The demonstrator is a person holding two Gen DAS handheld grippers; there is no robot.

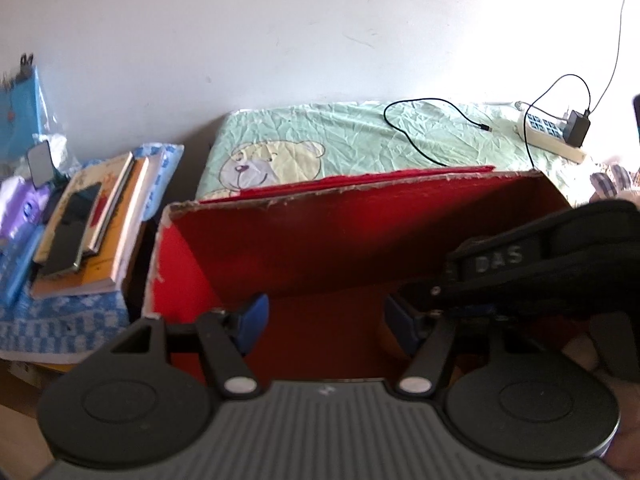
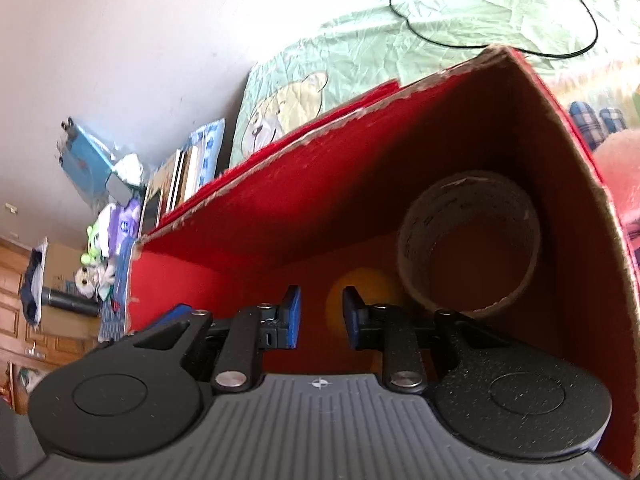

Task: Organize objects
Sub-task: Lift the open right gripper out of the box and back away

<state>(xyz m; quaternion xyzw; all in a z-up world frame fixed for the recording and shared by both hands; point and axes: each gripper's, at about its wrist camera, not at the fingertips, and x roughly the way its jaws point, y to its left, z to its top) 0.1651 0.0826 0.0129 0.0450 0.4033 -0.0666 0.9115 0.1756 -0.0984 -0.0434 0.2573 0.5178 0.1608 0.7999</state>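
A red cardboard box (image 1: pixel 320 232) stands open-topped on the bed. My left gripper (image 1: pixel 326 322) hovers open over its near left part with nothing between the blue pads. My right gripper (image 2: pixel 322 316) reaches down inside the box (image 2: pixel 280 220), fingers a little apart and holding nothing. Just beyond its fingertips an orange ball (image 2: pixel 372 284) rests on the box floor, partly hidden by the right finger. A brown cardboard tape roll (image 2: pixel 460 196) lies in the far right corner of the box. In the left wrist view the right tool's black body (image 1: pixel 540 264) covers the box's right side.
A green bear-print sheet (image 1: pixel 288 140) covers the bed behind the box, with a black charger cable (image 1: pixel 420 128) and a white power strip (image 1: pixel 552 136) on it. Left of the box, a stack of books (image 1: pixel 100 216) with a dark phone (image 1: pixel 72 232) sits on a blue cloth.
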